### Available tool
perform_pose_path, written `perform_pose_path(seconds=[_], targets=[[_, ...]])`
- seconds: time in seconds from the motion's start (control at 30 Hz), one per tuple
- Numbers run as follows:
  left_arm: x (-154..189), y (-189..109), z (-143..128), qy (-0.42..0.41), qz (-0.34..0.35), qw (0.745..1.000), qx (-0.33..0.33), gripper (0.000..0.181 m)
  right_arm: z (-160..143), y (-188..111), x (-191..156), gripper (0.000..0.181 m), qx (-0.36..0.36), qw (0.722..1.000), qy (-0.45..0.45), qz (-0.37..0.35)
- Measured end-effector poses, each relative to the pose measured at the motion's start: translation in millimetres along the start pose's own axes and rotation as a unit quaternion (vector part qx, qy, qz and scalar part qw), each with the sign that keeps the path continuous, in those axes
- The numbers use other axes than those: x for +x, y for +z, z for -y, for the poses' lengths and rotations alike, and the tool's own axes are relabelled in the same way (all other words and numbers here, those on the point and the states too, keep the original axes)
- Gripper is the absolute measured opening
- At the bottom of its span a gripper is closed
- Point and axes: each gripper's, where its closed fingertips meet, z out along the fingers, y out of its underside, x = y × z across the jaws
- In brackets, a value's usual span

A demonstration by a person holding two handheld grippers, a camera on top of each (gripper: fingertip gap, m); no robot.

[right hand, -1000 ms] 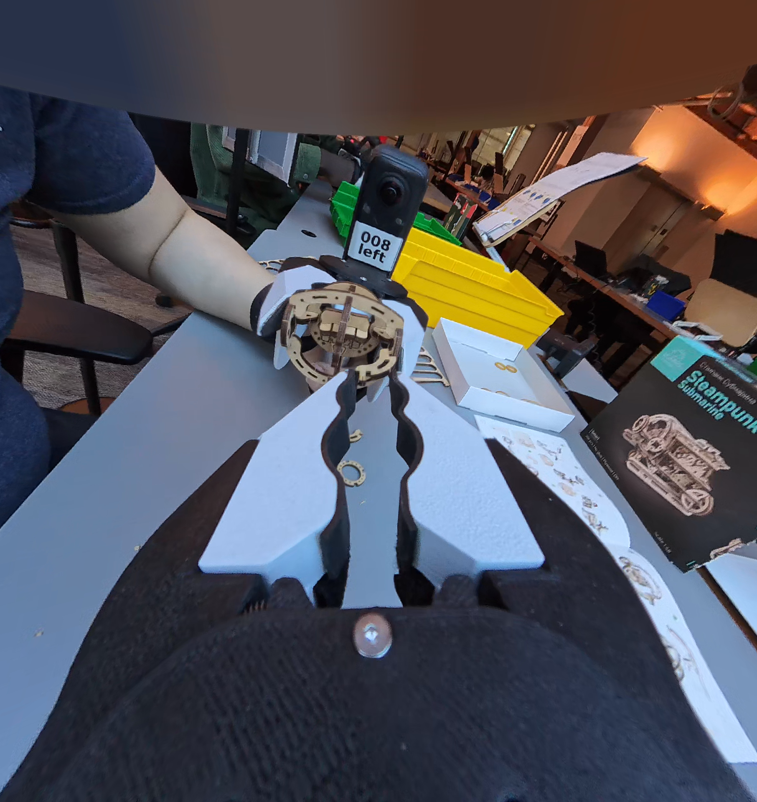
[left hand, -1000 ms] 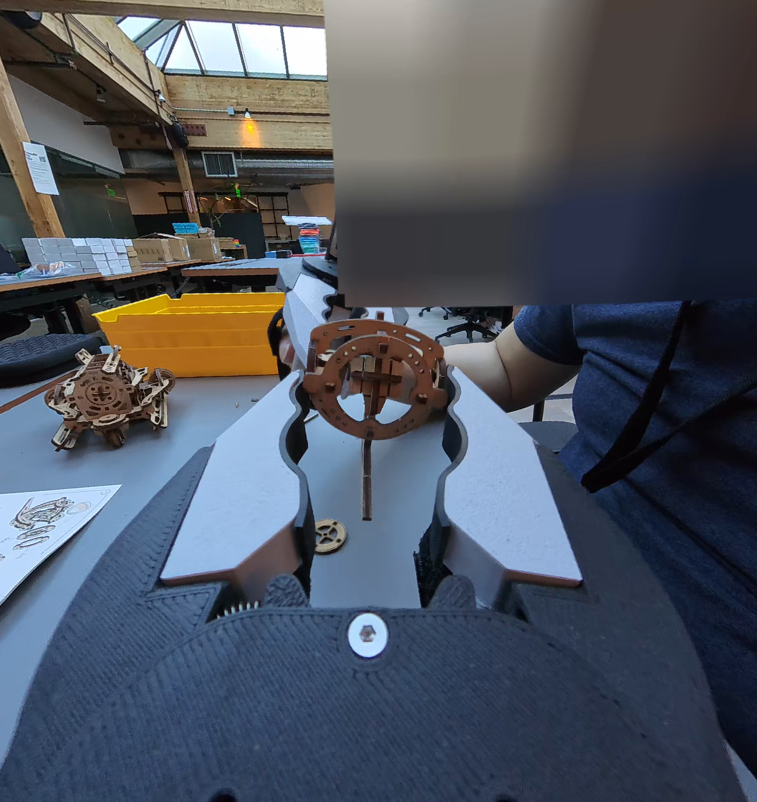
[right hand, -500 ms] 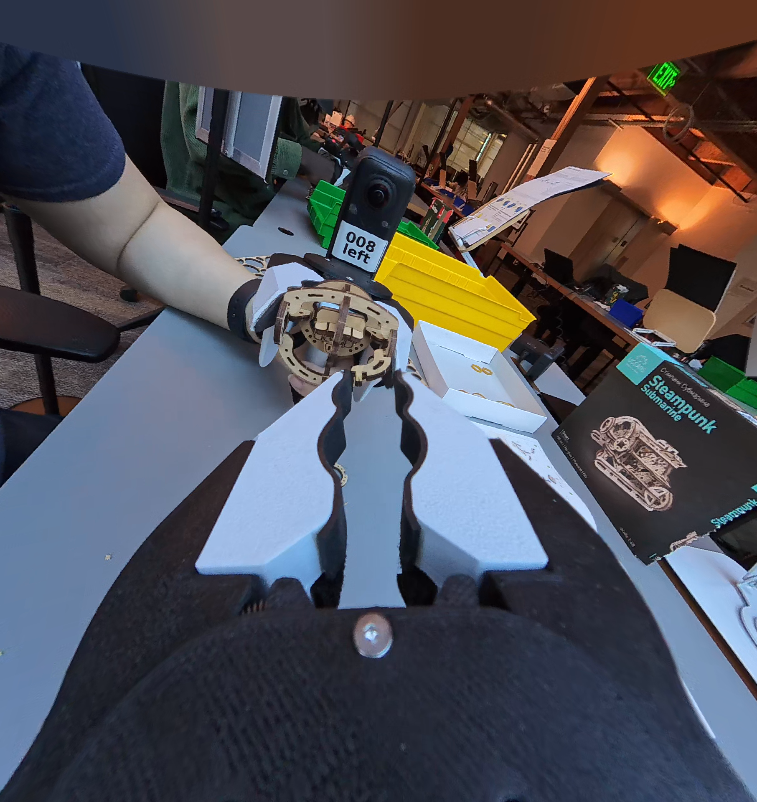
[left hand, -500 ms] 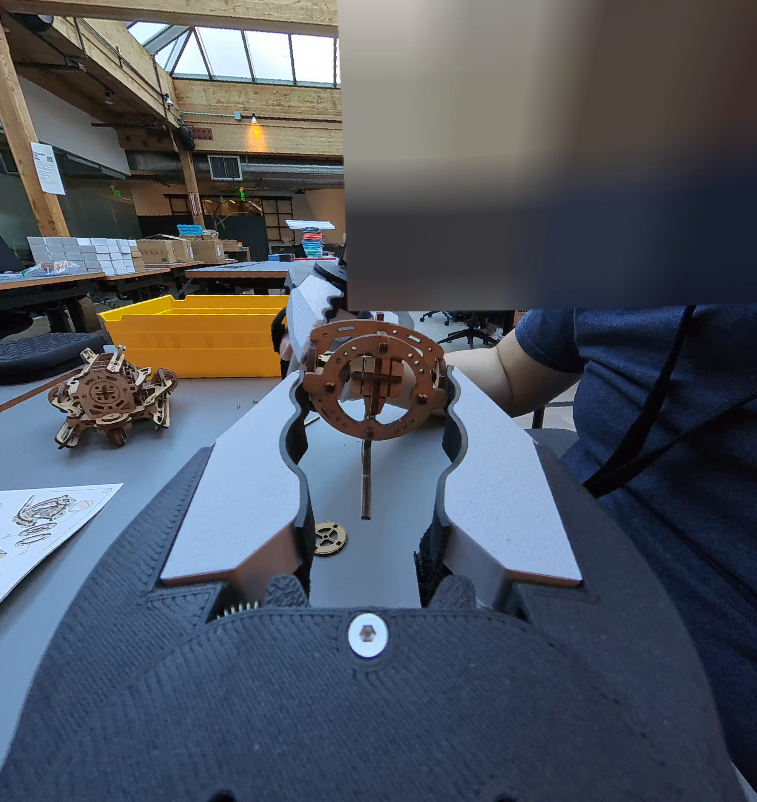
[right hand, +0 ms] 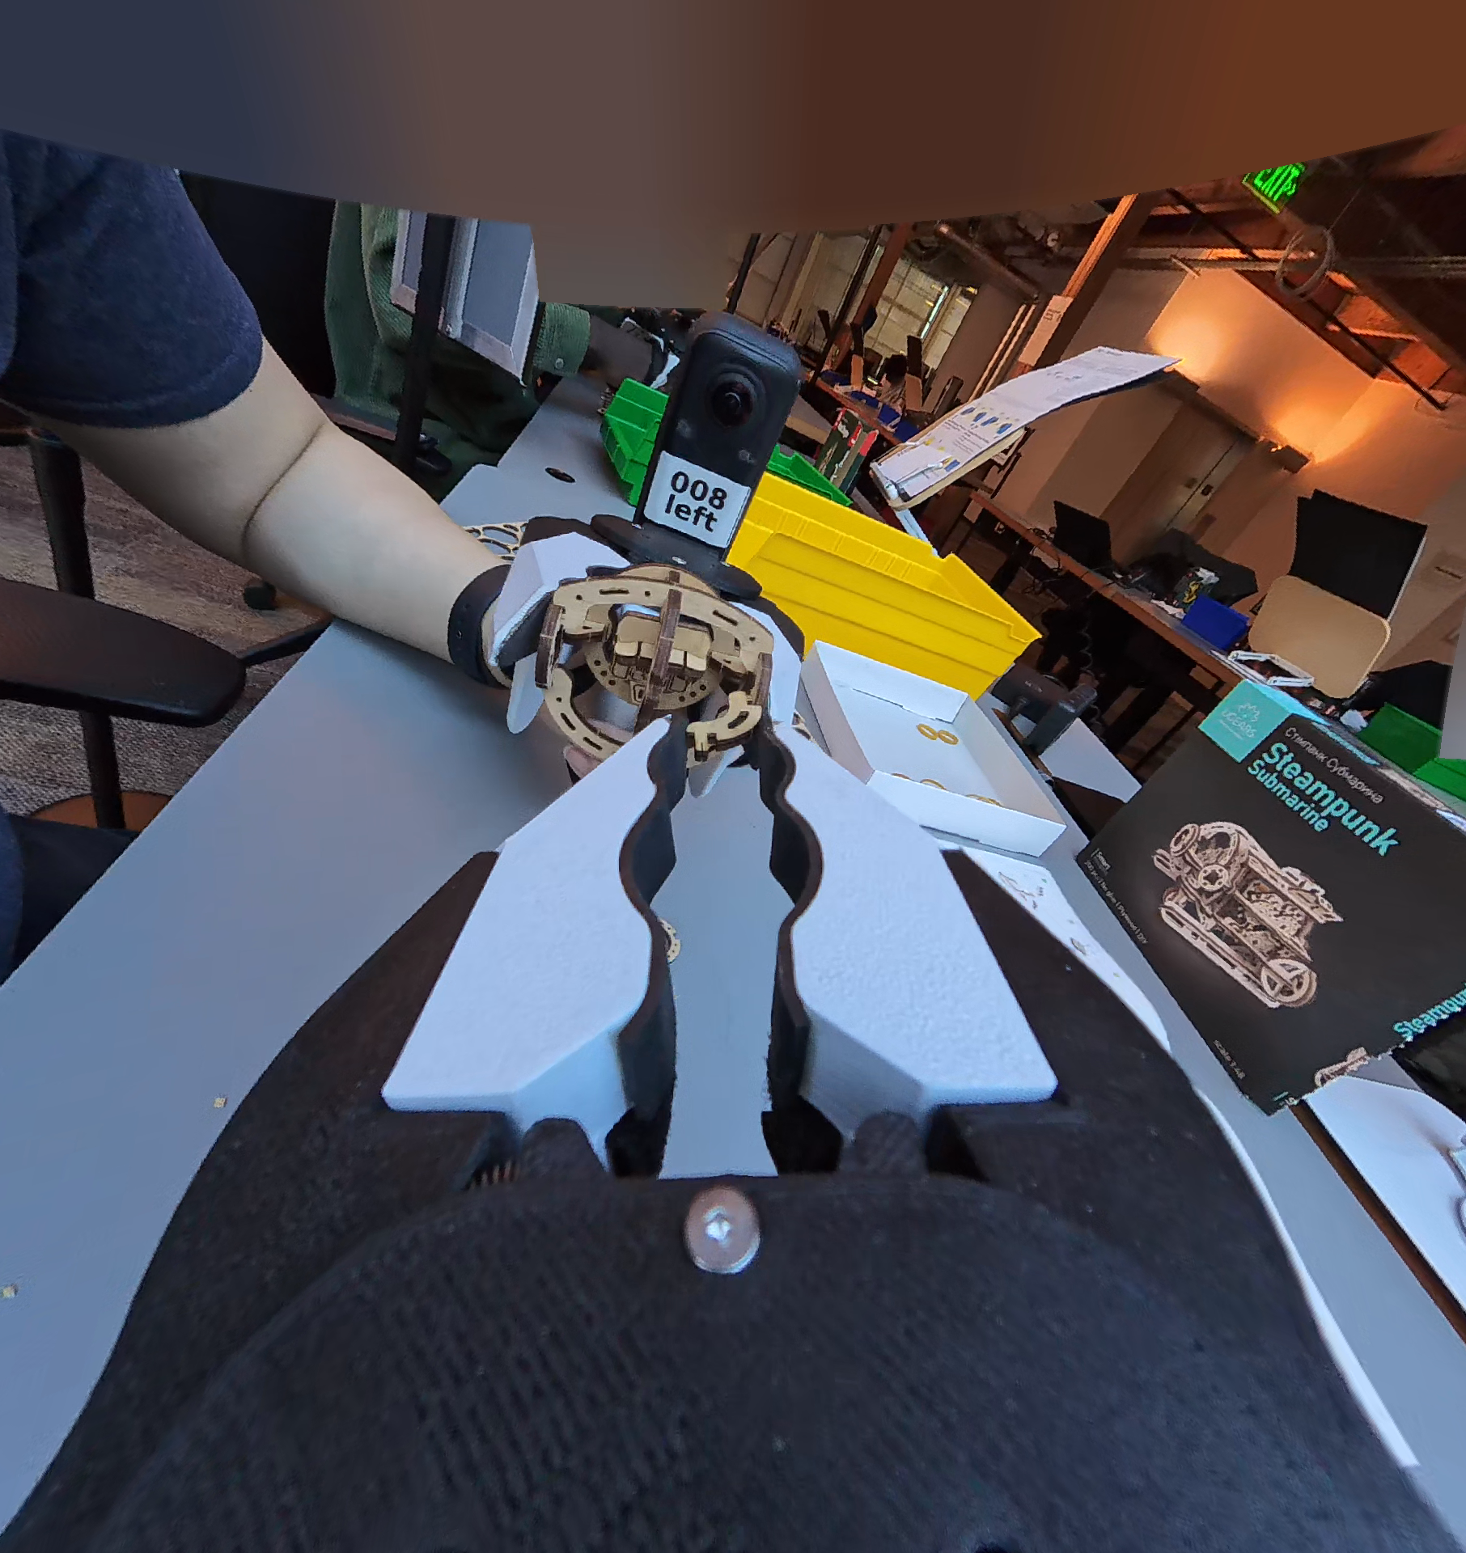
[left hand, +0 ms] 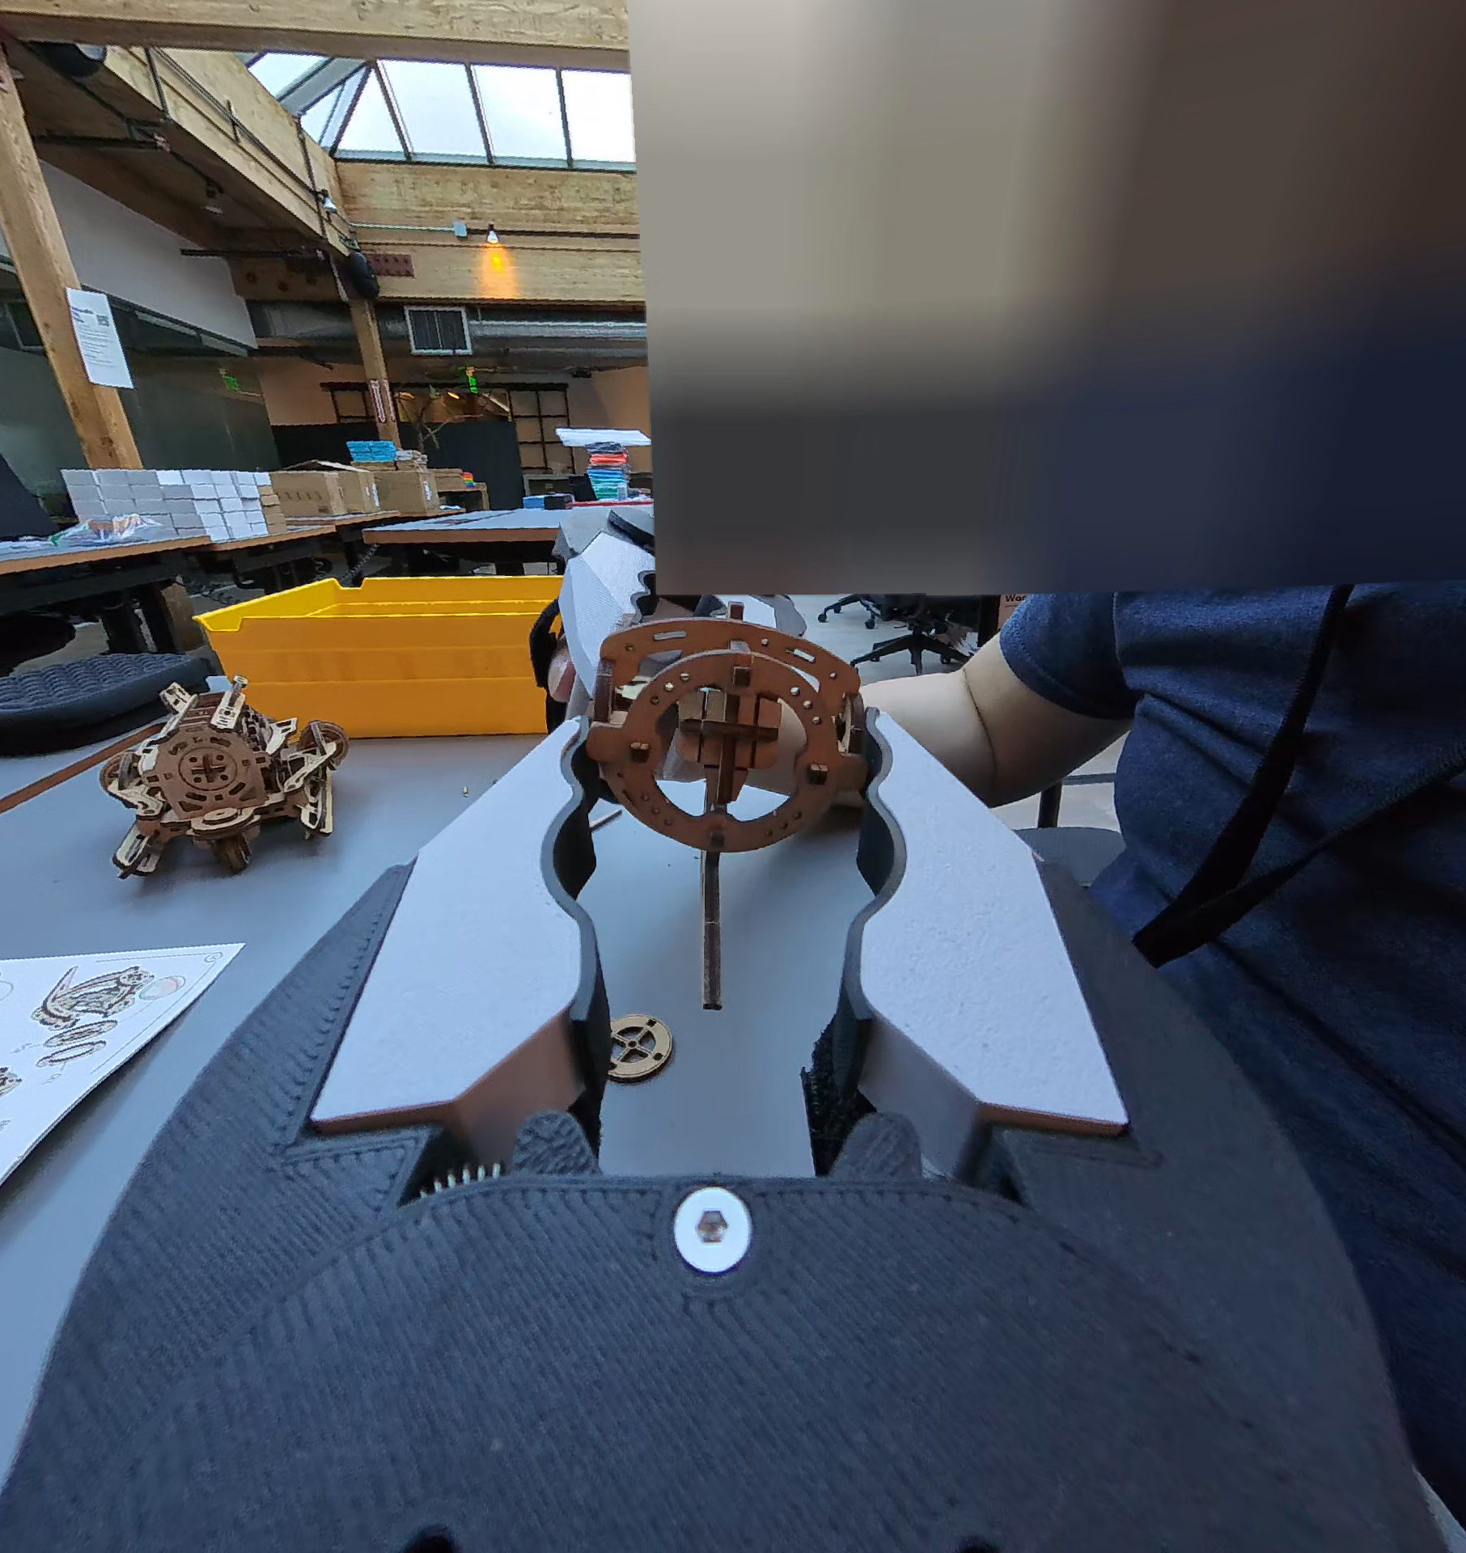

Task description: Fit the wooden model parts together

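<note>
My left gripper (left hand: 725, 744) is shut on a round wooden ring assembly (left hand: 717, 739) and holds it above the grey table (left hand: 427, 807). A wooden shaft (left hand: 711, 924) sticks out of its hub toward the camera. My right gripper (right hand: 711, 738) meets the assembly (right hand: 654, 664) from the far side. Its fingers stand a narrow gap apart, with a hooked piece of the rim (right hand: 717, 729) between the tips. One right finger (left hand: 599, 601) shows behind the assembly in the left wrist view. A small loose gear (left hand: 639, 1046) lies on the table under the left gripper.
A finished wooden model (left hand: 217, 773) stands at left, a yellow bin (left hand: 393, 655) behind it, and an instruction sheet (left hand: 66, 1025) at the near left. The right wrist view shows a white tray (right hand: 931, 773) with small rings, the kit box (right hand: 1301, 908) and the person's arm (right hand: 334, 521). Only a small space, under 4 cm, lies between the two pairs of fingers. The small loose gear (left hand: 639, 1046) is about equally far from each gripper, around 15 cm.
The right gripper has tilted and shifted, so the assembly now sits up and left of its tips. The left gripper has barely moved and still holds the assembly.
</note>
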Motion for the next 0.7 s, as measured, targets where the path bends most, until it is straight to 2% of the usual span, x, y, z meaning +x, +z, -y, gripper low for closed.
perform_pose_path(seconds=[0.17,0.43,0.6,0.7], targets=[[-4.0,-0.4,-1.8,0.021,0.021,1.000,-0.006,0.063,-0.8,0.9,3.2,0.013,-0.004,1.000,-0.001,-0.014],[-7.9,-2.0,-1.6,0.107,0.067,0.992,-0.018,0.062,-3.7,2.1,3.8,0.013,-0.008,1.000,0.008,-0.015],[-8.2,-2.4,-10.4,0.210,0.097,0.971,-0.063,0.062,-2.3,0.9,1.0,0.013,-0.003,1.000,0.002,-0.007],[-7.3,-1.2,-11.0,0.237,0.105,0.963,-0.074,0.061,-0.8,-0.3,-0.5,0.013,0.000,1.000,-0.015,-0.007]])
